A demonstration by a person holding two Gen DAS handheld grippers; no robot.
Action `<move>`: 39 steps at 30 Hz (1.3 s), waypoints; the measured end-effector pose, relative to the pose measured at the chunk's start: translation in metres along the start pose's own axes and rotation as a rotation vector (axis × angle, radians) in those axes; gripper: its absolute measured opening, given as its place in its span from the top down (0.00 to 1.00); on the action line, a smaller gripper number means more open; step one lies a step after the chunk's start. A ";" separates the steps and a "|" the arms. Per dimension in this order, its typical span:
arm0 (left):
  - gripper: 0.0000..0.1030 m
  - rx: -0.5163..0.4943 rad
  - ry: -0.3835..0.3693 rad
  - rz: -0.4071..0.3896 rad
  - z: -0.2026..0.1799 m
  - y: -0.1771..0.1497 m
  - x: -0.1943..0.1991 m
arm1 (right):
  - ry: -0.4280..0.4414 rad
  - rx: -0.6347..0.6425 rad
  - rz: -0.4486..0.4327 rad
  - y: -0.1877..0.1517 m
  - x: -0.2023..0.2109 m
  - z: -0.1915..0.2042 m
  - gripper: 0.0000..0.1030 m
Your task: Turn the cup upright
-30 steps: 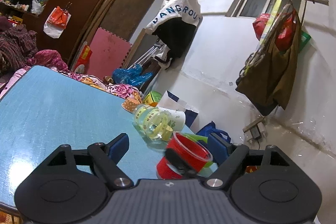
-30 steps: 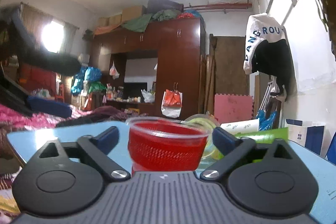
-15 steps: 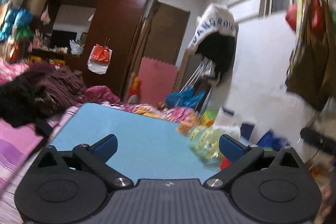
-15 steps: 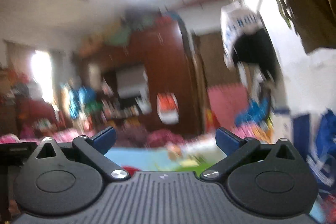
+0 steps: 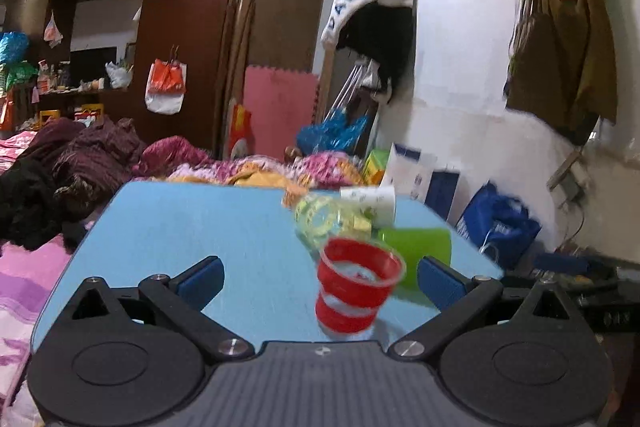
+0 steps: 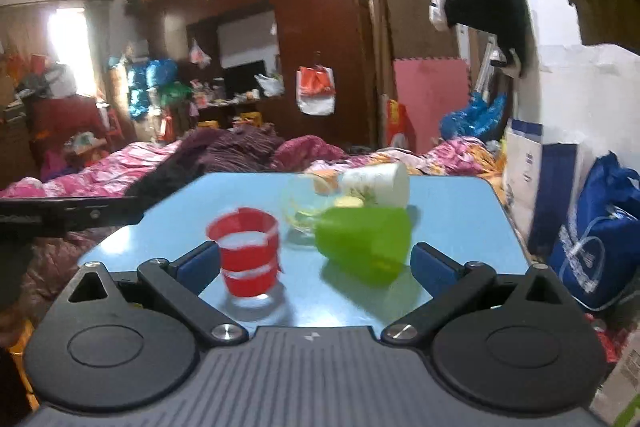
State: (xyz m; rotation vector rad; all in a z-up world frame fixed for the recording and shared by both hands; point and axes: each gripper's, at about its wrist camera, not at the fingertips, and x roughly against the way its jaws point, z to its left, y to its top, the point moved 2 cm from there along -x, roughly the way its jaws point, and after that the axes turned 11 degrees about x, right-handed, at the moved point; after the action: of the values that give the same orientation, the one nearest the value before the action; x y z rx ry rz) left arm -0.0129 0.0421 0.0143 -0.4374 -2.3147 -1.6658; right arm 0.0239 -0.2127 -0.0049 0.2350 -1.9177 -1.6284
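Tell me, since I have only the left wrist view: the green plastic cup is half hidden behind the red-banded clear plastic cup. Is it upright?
Observer: No. In the right wrist view the green plastic cup lies on its side on the blue table.
Operator: Does it touch the red-banded clear plastic cup?
Observer: No. The red-banded cup stands upright, and bare table shows between the two.
Operator: Is the right tool holding anything?
Observer: No. The right tool is open and grips nothing.
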 end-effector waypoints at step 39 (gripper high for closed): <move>0.00 -0.090 0.101 0.038 -0.028 -0.016 -0.008 | 0.006 0.015 0.060 -0.008 0.011 -0.009 0.01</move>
State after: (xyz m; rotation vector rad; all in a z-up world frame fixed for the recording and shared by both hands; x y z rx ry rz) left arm -0.0104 0.0103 0.0057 -0.4035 -2.1533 -1.7374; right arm 0.0175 -0.2275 -0.0082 0.1866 -1.9155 -1.5732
